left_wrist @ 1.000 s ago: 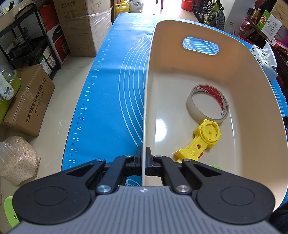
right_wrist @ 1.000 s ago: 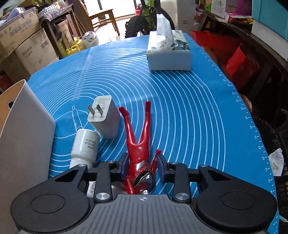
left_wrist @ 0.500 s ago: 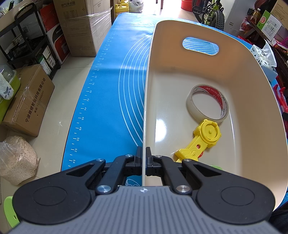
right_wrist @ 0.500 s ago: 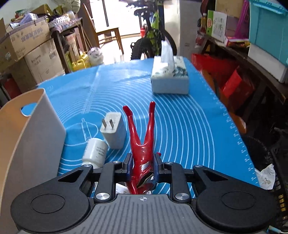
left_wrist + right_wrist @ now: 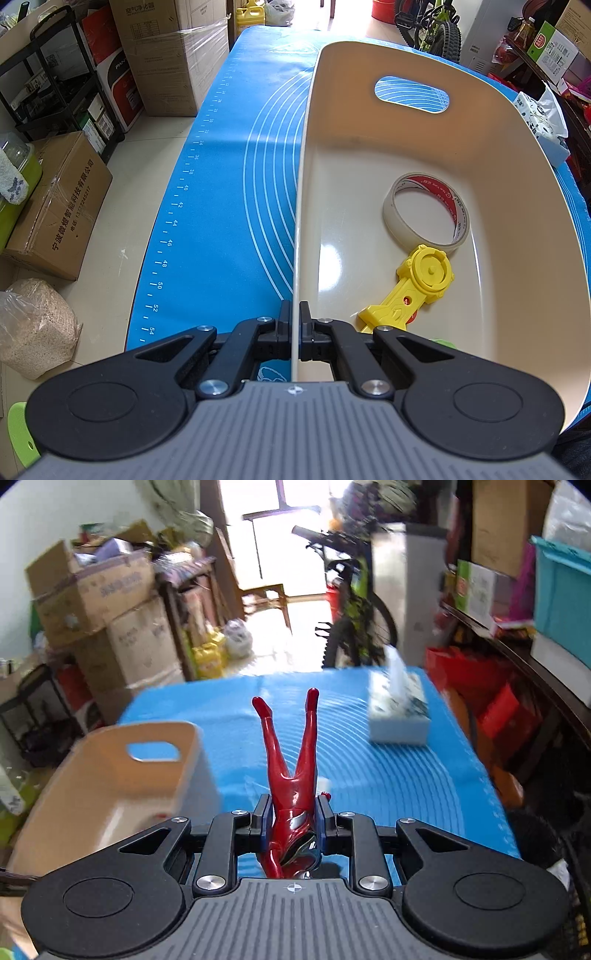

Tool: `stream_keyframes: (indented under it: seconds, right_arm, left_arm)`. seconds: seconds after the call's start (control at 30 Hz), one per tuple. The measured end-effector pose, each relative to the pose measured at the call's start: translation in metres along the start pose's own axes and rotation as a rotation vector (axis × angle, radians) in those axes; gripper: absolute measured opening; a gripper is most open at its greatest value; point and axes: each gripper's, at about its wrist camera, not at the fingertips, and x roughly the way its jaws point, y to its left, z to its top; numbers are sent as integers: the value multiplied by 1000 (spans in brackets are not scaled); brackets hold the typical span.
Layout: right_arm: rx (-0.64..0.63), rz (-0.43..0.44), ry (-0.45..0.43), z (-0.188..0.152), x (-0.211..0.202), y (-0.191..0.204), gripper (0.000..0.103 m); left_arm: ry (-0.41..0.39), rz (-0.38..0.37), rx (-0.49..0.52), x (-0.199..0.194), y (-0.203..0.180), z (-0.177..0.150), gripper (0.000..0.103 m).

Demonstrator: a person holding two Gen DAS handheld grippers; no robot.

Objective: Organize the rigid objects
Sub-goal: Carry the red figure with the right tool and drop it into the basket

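Left wrist view: blue mat with white arcs and ruler marks covers the bench; its left edge drops to a tiled floor.
Room, left side: cardboard boxes, a black rack and a sack of grain stand close along that edge.
Bin: cream bin sits on the mat, handle slot in its far wall; it holds 1 tape roll and 1 yellow toy, touching.
Left tool: clamped on the bin's near-left wall, 1 finger on each side.
Right tool: closed on the red figure, held above the mat, legs pointing forward.
Open room: bare mat between bin and tissue box.
Right edge: red and teal crates crowd it; a bicycle stands beyond the far end.
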Motion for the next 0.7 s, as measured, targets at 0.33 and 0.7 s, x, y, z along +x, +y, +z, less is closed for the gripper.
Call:
stream_keyframes:
  seconds: [0.33, 0.7]
  right_arm:
    - [-102, 153, -13, 6, 5, 79, 33]
    - [-203, 228, 174, -26, 44, 127, 33]
  left_arm:
    - [0, 0, 1, 0, 0, 0, 3]
    - [0, 1, 0, 0, 0, 0, 3]
